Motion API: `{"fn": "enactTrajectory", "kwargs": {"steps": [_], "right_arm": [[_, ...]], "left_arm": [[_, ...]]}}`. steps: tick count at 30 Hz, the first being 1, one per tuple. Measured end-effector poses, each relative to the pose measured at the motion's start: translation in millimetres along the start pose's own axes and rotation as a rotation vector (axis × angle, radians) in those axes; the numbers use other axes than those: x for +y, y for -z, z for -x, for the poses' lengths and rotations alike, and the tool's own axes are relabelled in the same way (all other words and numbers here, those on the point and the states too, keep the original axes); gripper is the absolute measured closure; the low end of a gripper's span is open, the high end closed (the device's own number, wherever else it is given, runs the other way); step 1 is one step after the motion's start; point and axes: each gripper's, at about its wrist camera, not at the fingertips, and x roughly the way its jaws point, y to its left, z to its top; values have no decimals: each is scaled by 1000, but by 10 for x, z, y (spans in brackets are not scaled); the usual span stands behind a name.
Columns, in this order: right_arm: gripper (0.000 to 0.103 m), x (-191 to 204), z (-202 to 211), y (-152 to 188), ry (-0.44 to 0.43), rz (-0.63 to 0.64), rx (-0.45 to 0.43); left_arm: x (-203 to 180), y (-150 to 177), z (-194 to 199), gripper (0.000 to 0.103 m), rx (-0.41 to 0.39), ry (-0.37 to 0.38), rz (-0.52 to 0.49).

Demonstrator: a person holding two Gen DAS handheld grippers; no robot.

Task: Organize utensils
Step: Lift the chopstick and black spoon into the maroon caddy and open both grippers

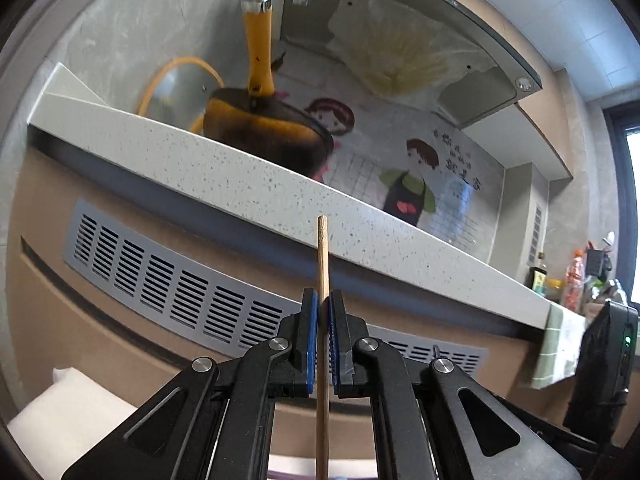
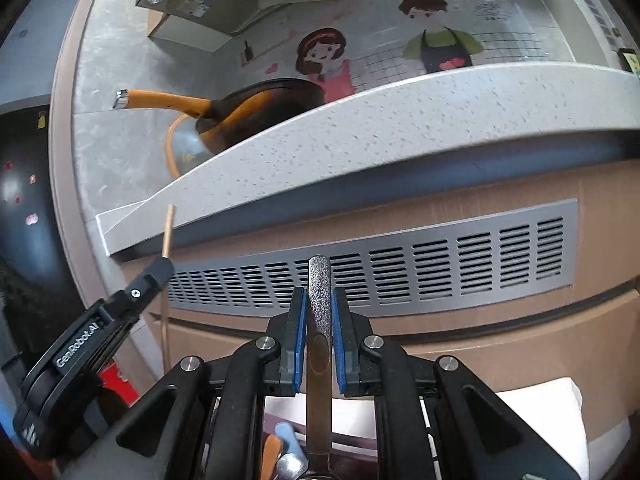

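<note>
My left gripper (image 1: 323, 298) is shut on a thin wooden chopstick (image 1: 322, 256) that stands upright between its blue pads and runs down out of the frame. The left gripper (image 2: 162, 266) and its chopstick (image 2: 168, 230) also show at the left of the right wrist view. My right gripper (image 2: 320, 294) is shut on a metal utensil handle (image 2: 319, 300) with a speckled tip, held upright. Below it lie other utensil ends (image 2: 280, 452), orange, blue and metal, partly hidden by the gripper.
A speckled white countertop edge (image 1: 248, 184) runs above both grippers, with a grey vent grille (image 2: 440, 268) in the brown cabinet front below it. An orange-handled frying pan (image 1: 264, 120) and a glass lid (image 1: 180, 92) sit on the counter. A range hood (image 1: 400, 40) hangs above.
</note>
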Motion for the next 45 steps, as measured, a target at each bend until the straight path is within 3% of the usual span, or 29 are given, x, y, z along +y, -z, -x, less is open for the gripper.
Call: {"fn": "enactTrajectory", "kwargs": {"steps": [4, 10, 15, 25, 30, 32, 34, 36, 37, 39, 45], "right_arm": [[92, -56, 5, 102, 37, -4, -43], [92, -90, -38, 190, 45, -10, -15], [92, -81, -26, 314, 71, 2, 23], [92, -132, 269, 477, 101, -7, 72], [92, -128, 386, 551, 117, -10, 103], [90, -114, 423, 580, 117, -13, 136], [89, -127, 445, 610, 104, -29, 189], [78, -132, 508, 632, 110, -44, 231], [76, -130, 552, 644, 118, -43, 233], [76, -86, 692, 648, 145, -30, 231], [74, 206, 1283, 808, 150, -2, 279]], "left_arm": [[20, 137, -40, 97, -22, -35, 24], [-14, 206, 35, 97, -36, -53, -23], [15, 363, 45, 97, 26, -57, -34], [299, 421, 200, 97, 168, -35, 74], [310, 476, 325, 97, 244, -17, 78], [270, 507, 335, 95, 321, 15, 60], [245, 531, 327, 88, 388, 20, 45], [238, 534, 338, 72, 451, 28, 42], [244, 517, 372, 70, 478, 27, 47], [245, 477, 445, 68, 508, 14, 39], [72, 401, 1078, 67, 594, -135, -118]]}}
